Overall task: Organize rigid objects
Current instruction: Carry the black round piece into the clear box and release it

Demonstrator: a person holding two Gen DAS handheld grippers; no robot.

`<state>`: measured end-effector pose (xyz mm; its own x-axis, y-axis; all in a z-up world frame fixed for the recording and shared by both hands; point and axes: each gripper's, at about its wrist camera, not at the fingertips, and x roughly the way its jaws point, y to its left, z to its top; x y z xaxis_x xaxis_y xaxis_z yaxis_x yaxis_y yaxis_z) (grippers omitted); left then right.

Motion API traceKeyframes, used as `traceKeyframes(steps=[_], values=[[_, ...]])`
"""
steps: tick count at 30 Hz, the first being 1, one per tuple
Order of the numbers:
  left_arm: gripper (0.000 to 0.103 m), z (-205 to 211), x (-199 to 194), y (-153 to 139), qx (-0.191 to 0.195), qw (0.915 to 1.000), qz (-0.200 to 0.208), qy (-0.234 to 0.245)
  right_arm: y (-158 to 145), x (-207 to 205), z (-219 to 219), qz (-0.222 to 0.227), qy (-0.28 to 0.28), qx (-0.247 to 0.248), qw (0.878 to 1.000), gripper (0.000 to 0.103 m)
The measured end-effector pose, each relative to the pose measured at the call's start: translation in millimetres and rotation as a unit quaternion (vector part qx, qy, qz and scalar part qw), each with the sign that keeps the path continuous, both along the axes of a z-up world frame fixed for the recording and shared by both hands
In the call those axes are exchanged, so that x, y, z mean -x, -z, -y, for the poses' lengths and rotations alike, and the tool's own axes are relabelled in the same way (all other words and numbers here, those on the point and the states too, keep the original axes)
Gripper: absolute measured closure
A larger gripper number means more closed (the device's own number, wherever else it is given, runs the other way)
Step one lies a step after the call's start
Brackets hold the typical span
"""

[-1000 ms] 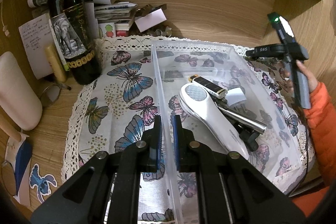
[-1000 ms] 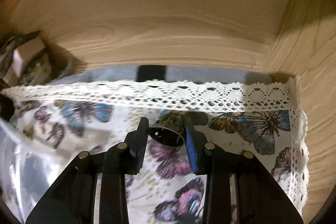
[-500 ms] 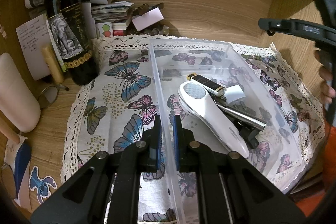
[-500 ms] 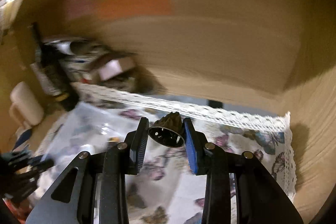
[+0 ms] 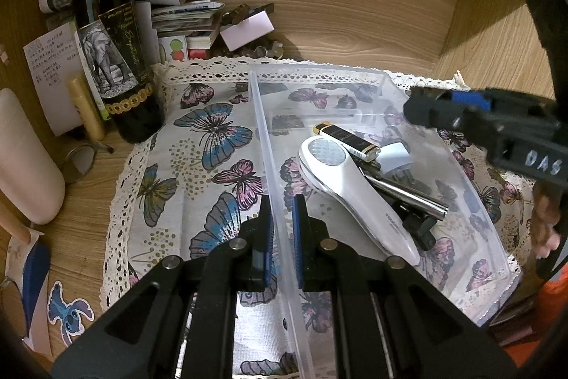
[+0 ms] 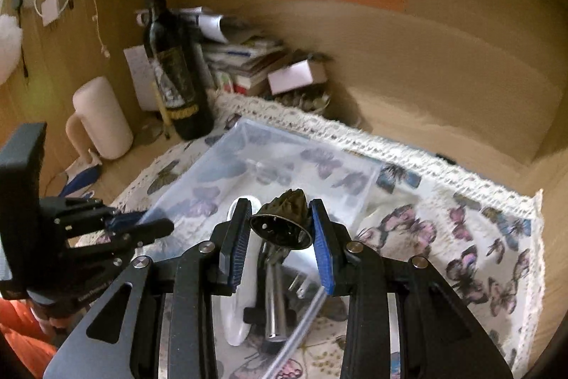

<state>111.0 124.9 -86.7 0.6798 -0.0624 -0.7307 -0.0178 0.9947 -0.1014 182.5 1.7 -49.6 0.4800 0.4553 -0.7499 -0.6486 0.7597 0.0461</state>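
Note:
A clear plastic bin [image 5: 383,77] lies on a butterfly cloth [image 5: 198,144]. It holds a white handheld device [image 5: 351,187], a black and gold lighter [image 5: 346,137], a white plug [image 5: 396,158] and a metal tube [image 5: 411,194]. My left gripper [image 5: 282,229] is shut on the bin's left wall. My right gripper [image 6: 280,229] is shut on a small dark bell [image 6: 284,219] and holds it above the bin [image 6: 248,173], over the metal tube [image 6: 275,301]. The right gripper also shows in the left wrist view [image 5: 497,126].
A dark wine bottle [image 5: 113,59] stands at the cloth's back left corner, with a stack of papers and booklets [image 5: 184,20] behind it. A pale cylinder [image 5: 25,162] stands at the far left. Wooden walls close the back and right.
My right gripper has lifted the bell off the cloth at the right and carried it leftward over the bin. My left gripper has kept its hold on the bin wall.

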Motion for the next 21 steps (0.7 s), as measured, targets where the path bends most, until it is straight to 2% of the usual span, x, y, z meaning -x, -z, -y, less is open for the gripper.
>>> traceKeyframes(steps=[10, 11, 13, 14, 17, 19, 21], values=[[0.094, 1, 0, 0, -0.001, 1.0000, -0.001, -0.001, 13, 0, 6, -0.028, 0.011, 0.005, 1.000, 0.071], [0.094, 1, 0, 0, -0.001, 1.0000, -0.002, -0.001, 14, 1, 6, -0.029, 0.012, 0.007, 0.999, 0.069], [0.094, 0, -1, 1, -0.002, 1.0000, -0.006, -0.003, 13, 3, 8, -0.025, 0.018, 0.005, 1.000, 0.055], [0.093, 0, -1, 1, -0.001, 1.0000, -0.006, -0.004, 11, 5, 11, -0.020, 0.022, 0.001, 1.000, 0.053], [0.088, -4, -1, 0, 0.005, 0.9999, -0.008, -0.012, 2, 12, 18, -0.014, 0.026, -0.015, 0.999, 0.049], [0.084, -5, 2, -3, 0.002, 0.9998, -0.005, -0.020, -4, 17, 23, -0.006, 0.031, -0.022, 0.999, 0.043], [0.070, -6, 7, -10, -0.004, 0.9995, 0.008, -0.030, -10, 24, 29, 0.010, 0.040, -0.027, 0.999, 0.038]])
